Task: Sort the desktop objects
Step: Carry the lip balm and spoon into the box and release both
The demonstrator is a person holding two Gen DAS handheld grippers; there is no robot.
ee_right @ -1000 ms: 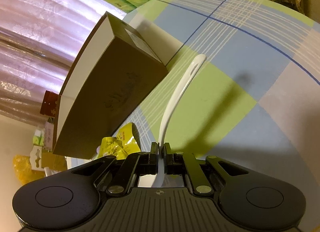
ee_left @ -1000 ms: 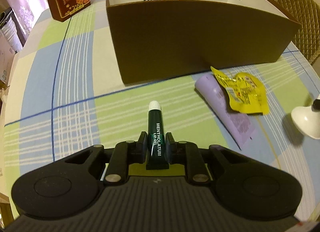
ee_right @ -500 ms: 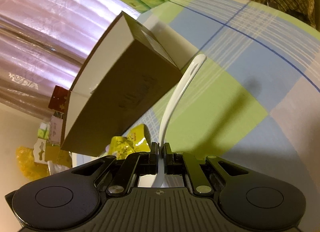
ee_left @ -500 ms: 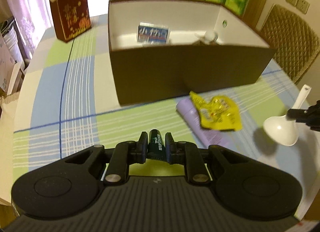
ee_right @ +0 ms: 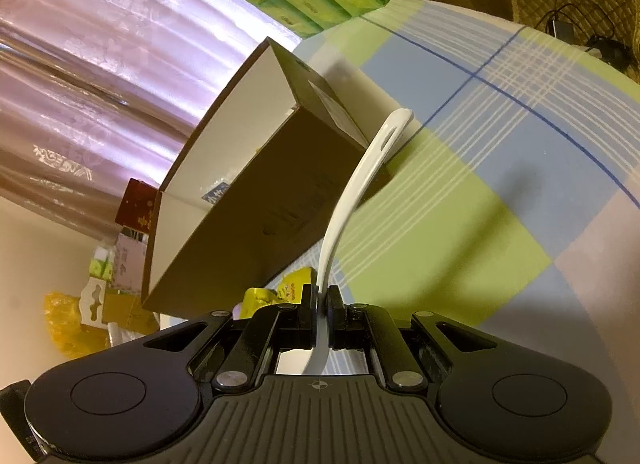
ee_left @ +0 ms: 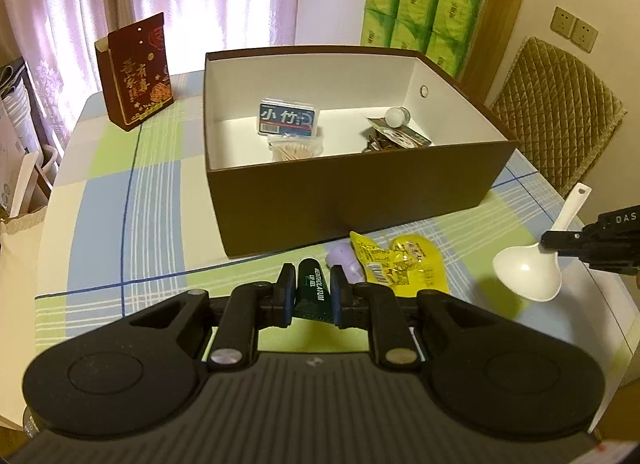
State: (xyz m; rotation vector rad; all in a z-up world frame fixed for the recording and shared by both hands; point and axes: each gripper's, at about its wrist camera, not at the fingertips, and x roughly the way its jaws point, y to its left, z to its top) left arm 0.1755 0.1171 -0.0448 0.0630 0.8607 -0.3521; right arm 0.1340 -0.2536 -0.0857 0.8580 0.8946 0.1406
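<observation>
Your left gripper pinches the dark green lip gel tube between its two fingers, the tube pointing forward along them and held in the air above the near part of the table, short of the brown box. Your right gripper is pressed together on the handle of the white spoon; from the left wrist view the spoon's bowl hangs off the table's right edge side, with the handle running up and away past the fingers. Just beyond the tube, lying on the checked cloth against the box's near wall, are a purple tube and a crumpled yellow packet that overlaps it. The box stands open in the middle of the table and holds a blue-labelled case, a pack of cotton swabs, a small white-capped jar and a dark sachet. A red gift bag stands at the far left corner, and green tissue packs rise behind the box at the far edge.
</observation>
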